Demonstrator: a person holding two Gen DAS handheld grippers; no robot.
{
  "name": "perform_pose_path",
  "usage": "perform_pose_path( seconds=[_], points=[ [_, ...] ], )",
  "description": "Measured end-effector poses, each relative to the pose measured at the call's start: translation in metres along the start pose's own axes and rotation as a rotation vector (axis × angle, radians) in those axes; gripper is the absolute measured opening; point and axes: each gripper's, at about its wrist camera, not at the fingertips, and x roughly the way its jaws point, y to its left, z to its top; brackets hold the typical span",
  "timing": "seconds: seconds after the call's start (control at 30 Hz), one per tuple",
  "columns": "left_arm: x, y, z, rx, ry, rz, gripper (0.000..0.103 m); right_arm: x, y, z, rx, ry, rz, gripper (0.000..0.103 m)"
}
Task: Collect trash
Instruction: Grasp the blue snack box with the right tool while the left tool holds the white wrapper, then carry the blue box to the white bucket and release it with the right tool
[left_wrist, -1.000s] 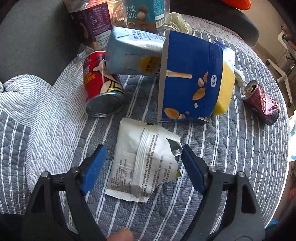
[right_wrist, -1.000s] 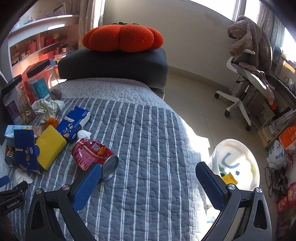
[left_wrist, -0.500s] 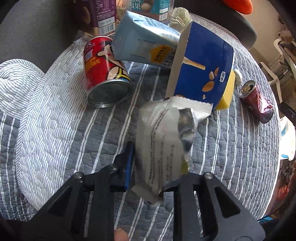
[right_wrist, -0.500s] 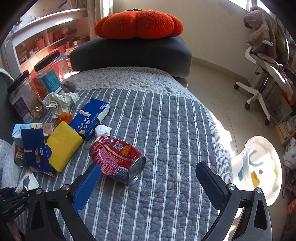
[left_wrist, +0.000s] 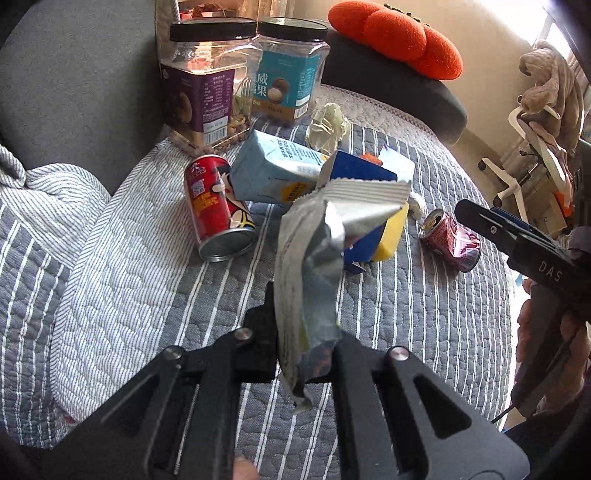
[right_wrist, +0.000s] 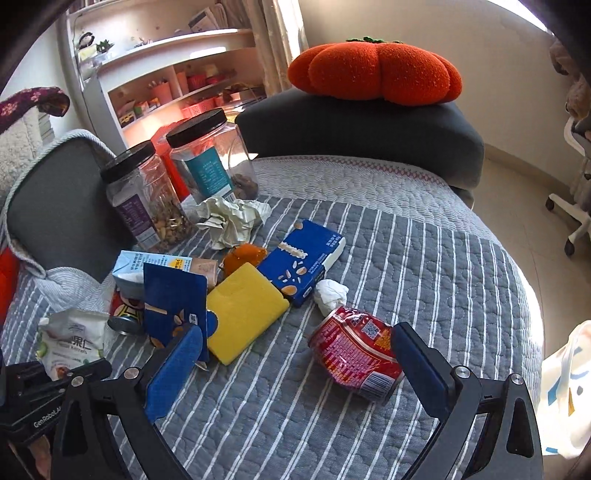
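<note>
My left gripper (left_wrist: 304, 354) is shut on a crumpled white and silver snack wrapper (left_wrist: 317, 266), lifted above the striped bed cover (left_wrist: 406, 314); the same snack wrapper (right_wrist: 70, 343) shows at the lower left of the right wrist view. My right gripper (right_wrist: 299, 365) stands open low over the cover, and a dented red can (right_wrist: 354, 356) lies between its blue pads, nearer the right one, untouched. Behind lie a blue box (right_wrist: 301, 266), a yellow sponge (right_wrist: 242, 310), a white tissue ball (right_wrist: 330, 291), a pale blue carton (left_wrist: 273, 173) and a red tube can (left_wrist: 216, 210).
Two clear jars (left_wrist: 243, 81) with black lids stand at the back by a grey cushion, crumpled paper (right_wrist: 231, 218) beside them. An orange pumpkin cushion (right_wrist: 373, 70) rests on a dark bolster. A white bag (right_wrist: 567, 384) hangs off the bed's right edge. An office chair (left_wrist: 532, 158) stands on the floor.
My left gripper shut on the wrapper and lifted it off the cover. My right gripper swung left and down until the dented red can lay between its open pads.
</note>
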Motion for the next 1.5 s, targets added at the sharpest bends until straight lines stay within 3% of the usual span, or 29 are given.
perform_pose_path(
  seconds=[0.1,0.23,0.57,0.77,0.83,1.17,1.5],
  points=[
    [-0.01,0.012,0.002,-0.007,-0.036,0.016,0.008,0.015,0.022,0.006,-0.031,-0.004,0.07,0.103],
    [-0.012,0.011,0.005,-0.033,-0.025,0.01,0.008,0.036,0.045,0.01,-0.016,0.012,0.18,0.103],
    [-0.013,0.024,0.009,-0.089,-0.017,0.004,0.008,0.071,0.077,0.01,-0.044,0.058,0.235,0.103],
    [-0.008,0.03,0.011,-0.117,0.005,0.002,0.008,0.081,0.087,0.007,-0.074,0.068,0.186,0.1],
    [-0.007,0.031,0.012,-0.12,0.005,0.001,0.008,0.085,0.085,0.007,-0.078,0.083,0.177,0.073],
    [-0.014,0.027,0.014,-0.124,-0.02,-0.008,0.008,0.06,0.08,0.011,-0.076,0.024,0.146,0.073],
    [-0.017,-0.007,0.015,-0.066,-0.049,-0.028,0.008,0.004,0.059,0.016,-0.062,-0.069,0.099,0.073]
  ],
)
